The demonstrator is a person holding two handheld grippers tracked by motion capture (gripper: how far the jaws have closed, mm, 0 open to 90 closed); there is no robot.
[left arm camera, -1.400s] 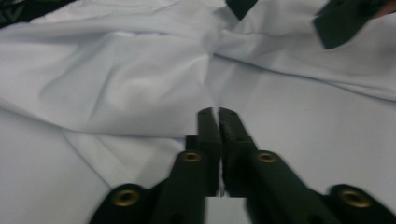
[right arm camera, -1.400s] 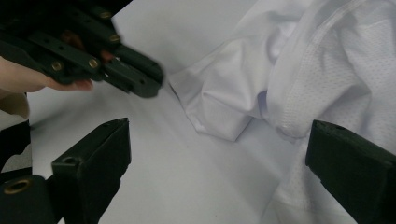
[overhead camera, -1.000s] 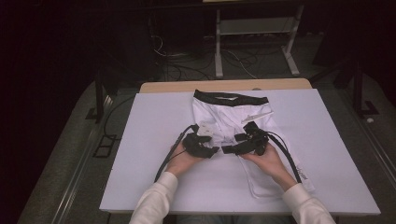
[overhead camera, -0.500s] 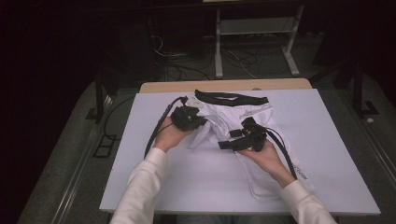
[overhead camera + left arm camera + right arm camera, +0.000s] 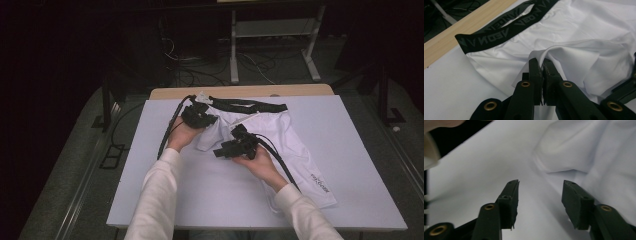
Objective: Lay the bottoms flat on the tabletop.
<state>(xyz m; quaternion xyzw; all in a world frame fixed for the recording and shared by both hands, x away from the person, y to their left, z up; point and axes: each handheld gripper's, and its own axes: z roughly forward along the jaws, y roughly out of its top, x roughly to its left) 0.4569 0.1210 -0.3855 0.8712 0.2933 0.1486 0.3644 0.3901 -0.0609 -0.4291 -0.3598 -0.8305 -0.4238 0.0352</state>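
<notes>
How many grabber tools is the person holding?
2. The left gripper is near the black waistband, pinching a fold of the white shorts. The right gripper is at the table's middle, fingers apart, holding nothing.

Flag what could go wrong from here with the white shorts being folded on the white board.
1. The left gripper pinches only a thin fold near the edge of the white stretchy shorts with a black lettered waistband; the cloth could slip out as it is lifted.
2. The right gripper, whose jaws have just been closing, has nothing between them above the white board; it may close short of the cloth and leave the fold uneven.
</notes>
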